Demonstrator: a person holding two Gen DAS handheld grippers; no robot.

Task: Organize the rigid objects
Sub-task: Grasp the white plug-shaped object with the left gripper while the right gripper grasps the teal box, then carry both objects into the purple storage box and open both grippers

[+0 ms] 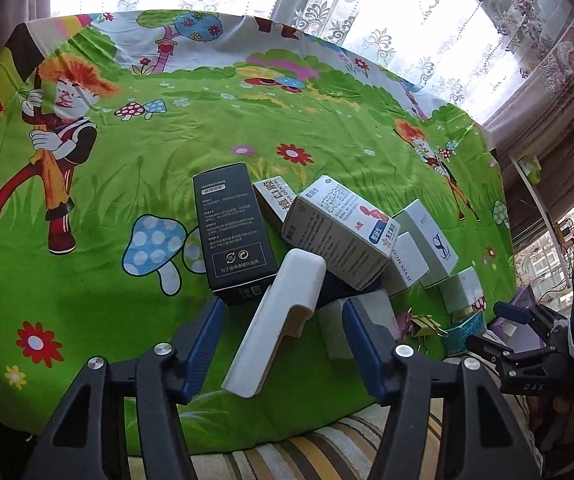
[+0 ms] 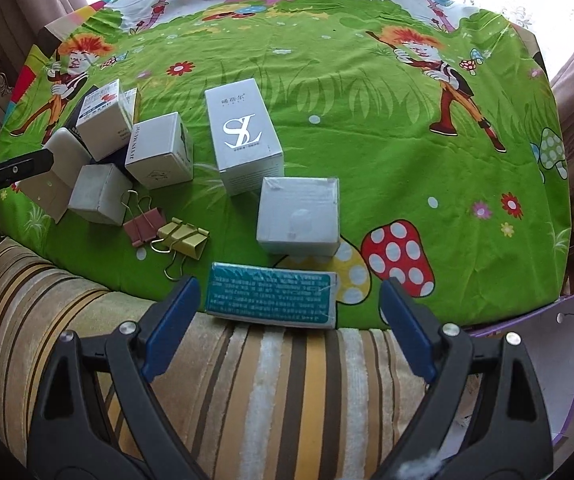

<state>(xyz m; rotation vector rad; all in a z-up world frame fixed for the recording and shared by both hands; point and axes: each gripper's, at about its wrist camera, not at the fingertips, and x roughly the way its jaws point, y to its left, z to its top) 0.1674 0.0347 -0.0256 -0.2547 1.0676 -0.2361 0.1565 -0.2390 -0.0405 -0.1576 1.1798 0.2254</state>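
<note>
On the green cartoon cloth (image 2: 327, 92), near its front edge, the left gripper (image 1: 283, 340) straddles a white plastic handle-shaped piece (image 1: 279, 320), pads spread clear of it on both sides. Just behind it lie a black box (image 1: 233, 236) and a tilted white medicine box (image 1: 339, 232). Further right sit a pink binder clip (image 2: 141, 226) and a yellow one (image 2: 183, 240). At the front edge, the right gripper (image 2: 291, 316) hangs wide open around a teal box (image 2: 273, 294), not touching it.

Left gripper (image 1: 283, 334) and right gripper (image 2: 290, 312): jaws apart.
</note>
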